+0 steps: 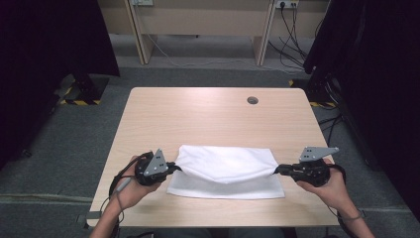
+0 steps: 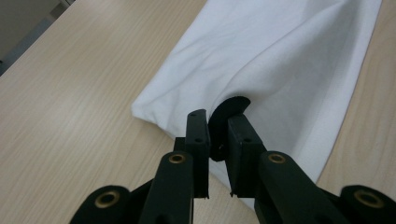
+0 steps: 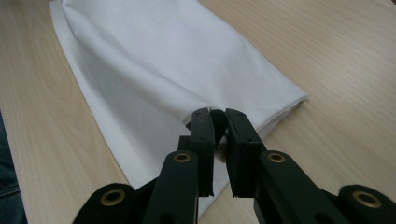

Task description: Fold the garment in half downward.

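Note:
A white cloth (image 1: 225,166) lies on the near half of the wooden table (image 1: 208,114), with its upper layer lifted and stretched between my two grippers. At the cloth's left end my left gripper (image 1: 176,167) is shut on the raised edge. In the left gripper view the jaws (image 2: 217,116) stand close together, pinching a fold of the cloth (image 2: 280,56). My right gripper (image 1: 277,170) is shut on the right end in the same way. In the right gripper view its jaws (image 3: 218,116) clamp the gathered corner of the cloth (image 3: 154,56). A lower layer stays flat on the table.
A round cable hole (image 1: 252,100) sits in the far right part of the table. Bare wood stretches beyond the cloth to the far edge. Behind the table stands a wooden desk (image 1: 198,20) with cables (image 1: 289,44) on the floor. Dark curtains flank both sides.

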A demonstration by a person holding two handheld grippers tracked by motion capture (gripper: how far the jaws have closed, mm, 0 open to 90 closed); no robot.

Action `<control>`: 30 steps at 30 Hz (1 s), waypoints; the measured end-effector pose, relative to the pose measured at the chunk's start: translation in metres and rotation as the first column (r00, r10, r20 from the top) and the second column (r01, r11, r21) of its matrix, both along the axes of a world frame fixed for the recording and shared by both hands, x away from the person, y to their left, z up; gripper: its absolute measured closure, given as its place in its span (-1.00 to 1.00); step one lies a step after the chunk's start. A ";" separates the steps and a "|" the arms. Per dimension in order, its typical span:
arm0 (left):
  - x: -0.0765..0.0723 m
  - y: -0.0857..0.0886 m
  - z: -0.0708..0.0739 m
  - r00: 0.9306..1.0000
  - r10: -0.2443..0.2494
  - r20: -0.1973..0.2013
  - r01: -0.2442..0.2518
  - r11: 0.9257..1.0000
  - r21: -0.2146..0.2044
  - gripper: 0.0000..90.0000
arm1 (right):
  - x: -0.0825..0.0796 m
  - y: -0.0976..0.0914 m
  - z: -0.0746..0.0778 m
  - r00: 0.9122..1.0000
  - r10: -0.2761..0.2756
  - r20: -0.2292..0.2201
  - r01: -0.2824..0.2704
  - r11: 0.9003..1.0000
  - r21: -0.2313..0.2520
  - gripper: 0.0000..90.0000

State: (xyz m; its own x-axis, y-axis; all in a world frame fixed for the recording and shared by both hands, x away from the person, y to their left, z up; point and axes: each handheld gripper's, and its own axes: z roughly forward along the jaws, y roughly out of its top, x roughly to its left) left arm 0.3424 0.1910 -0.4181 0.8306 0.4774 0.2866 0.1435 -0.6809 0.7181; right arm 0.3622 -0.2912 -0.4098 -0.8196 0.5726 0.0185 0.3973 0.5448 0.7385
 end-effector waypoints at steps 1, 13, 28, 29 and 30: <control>-0.001 0.000 0.000 1.000 -0.001 0.002 0.001 1.000 -0.001 0.77 | -0.001 0.000 0.000 1.000 0.000 0.001 0.000 1.000 -0.002 0.84; -0.006 0.001 -0.002 1.000 -0.007 -0.005 0.007 1.000 0.009 0.77 | -0.007 0.001 -0.001 1.000 0.018 -0.003 -0.018 1.000 -0.018 0.84; -0.011 0.001 -0.006 1.000 -0.011 -0.010 0.011 1.000 0.019 0.76 | -0.011 0.002 -0.005 1.000 0.031 -0.007 -0.031 0.999 -0.031 0.84; -0.011 0.001 -0.006 1.000 -0.012 -0.012 0.012 1.000 0.019 0.76 | -0.012 0.002 -0.005 0.999 0.032 -0.007 -0.032 0.999 -0.030 0.84; -0.011 0.001 -0.007 1.000 -0.011 -0.014 0.011 1.000 0.019 0.76 | -0.012 0.002 -0.006 0.999 0.033 -0.007 -0.033 0.999 -0.033 0.84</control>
